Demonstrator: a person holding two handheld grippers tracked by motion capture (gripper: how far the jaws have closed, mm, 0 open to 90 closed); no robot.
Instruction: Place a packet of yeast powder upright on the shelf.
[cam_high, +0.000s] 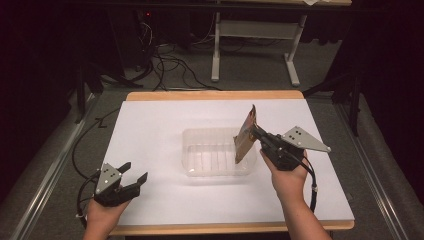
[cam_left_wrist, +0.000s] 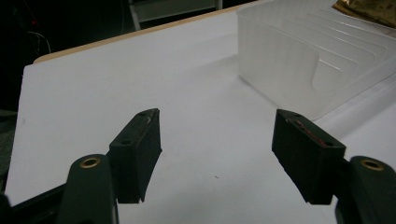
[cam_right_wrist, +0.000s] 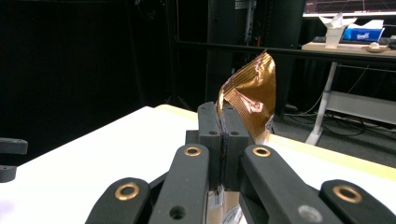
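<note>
Foil packet (cam_high: 245, 136) over clear tub (cam_high: 200, 156)

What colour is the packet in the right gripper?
Shiny copper-gold packet, best in the right gripper view.

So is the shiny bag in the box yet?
Almost. Done: the right gripper has pinched the shiny bag and holds it upright over the clear box, at its right end. Left to do: lower it in and let go. The left gripper waits open on the table.
</note>
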